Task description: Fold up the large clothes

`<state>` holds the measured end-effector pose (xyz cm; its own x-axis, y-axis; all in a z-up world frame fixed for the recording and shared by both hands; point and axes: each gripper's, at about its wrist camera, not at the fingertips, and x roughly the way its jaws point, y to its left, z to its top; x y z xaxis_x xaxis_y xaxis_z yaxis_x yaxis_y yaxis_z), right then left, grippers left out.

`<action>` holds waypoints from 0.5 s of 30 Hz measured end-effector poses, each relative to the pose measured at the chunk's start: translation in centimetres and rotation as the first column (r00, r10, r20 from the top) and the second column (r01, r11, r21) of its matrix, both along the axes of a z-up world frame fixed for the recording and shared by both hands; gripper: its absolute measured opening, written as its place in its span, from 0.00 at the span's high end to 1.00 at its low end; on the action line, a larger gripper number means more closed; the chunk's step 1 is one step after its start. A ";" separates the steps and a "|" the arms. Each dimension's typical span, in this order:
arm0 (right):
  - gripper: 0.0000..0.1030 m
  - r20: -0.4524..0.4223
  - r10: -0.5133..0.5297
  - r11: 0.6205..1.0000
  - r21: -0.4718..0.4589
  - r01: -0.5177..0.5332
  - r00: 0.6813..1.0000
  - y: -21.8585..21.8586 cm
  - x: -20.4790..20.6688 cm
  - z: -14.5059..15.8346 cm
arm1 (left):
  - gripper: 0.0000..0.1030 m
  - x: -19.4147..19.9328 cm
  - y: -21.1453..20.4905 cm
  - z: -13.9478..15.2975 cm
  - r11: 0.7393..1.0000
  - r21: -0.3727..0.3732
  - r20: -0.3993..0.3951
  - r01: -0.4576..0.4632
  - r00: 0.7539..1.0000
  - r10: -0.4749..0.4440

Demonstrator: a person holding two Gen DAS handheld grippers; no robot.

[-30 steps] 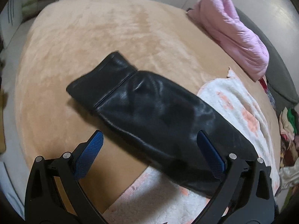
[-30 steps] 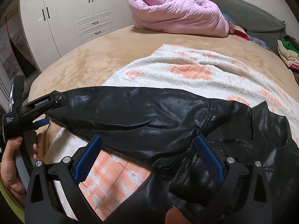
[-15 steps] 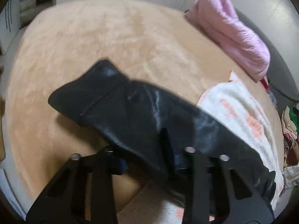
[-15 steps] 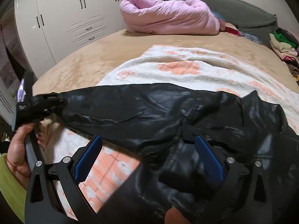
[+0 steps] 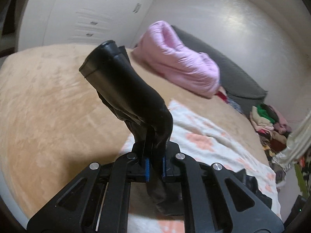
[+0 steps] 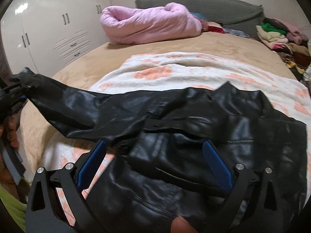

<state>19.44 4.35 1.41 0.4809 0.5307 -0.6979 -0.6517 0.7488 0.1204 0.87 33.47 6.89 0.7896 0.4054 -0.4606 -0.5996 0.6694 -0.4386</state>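
A black leather jacket [image 6: 194, 128] lies on a white blanket with orange patches [image 6: 175, 71] on the tan bed [image 6: 223, 44]. My left gripper [image 5: 154, 167] is shut on the jacket's sleeve [image 5: 124, 89] and holds it lifted, with the cuff standing up above the fingers. In the right wrist view the left gripper [image 6: 13, 97] shows at the far left, with the sleeve [image 6: 81, 106] stretched out to it. My right gripper [image 6: 155, 165] is open just above the jacket's body, near the armpit, holding nothing.
A rolled pink duvet [image 6: 147, 25] and a grey headboard cushion [image 6: 213, 5] lie at the bed's far end. A heap of clothes [image 6: 281, 36] sits at the far right. White wardrobes [image 6: 48, 33] stand to the left of the bed.
My left gripper has closed on the sleeve and raised it off the bed, so the cuff now points up. My right gripper has stayed open above the jacket's body.
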 end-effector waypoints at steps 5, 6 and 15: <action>0.04 0.019 -0.071 0.997 0.004 0.071 0.997 -3.5 0.1 0.7 | 0.98 0.9 -2.3 2.0 0.997 0.028 0.044 0.078 0.996 -0.079; 0.04 0.015 -0.083 0.997 0.011 0.083 0.996 -4.2 0.2 0.8 | 0.98 1.0 -2.7 2.3 0.995 0.035 0.050 0.092 0.994 -0.093; 0.04 0.007 -0.170 0.982 0.078 0.169 0.985 -9.7 0.6 2.3 | 0.98 3.5 -7.8 5.0 0.971 0.102 0.068 0.216 0.972 -0.224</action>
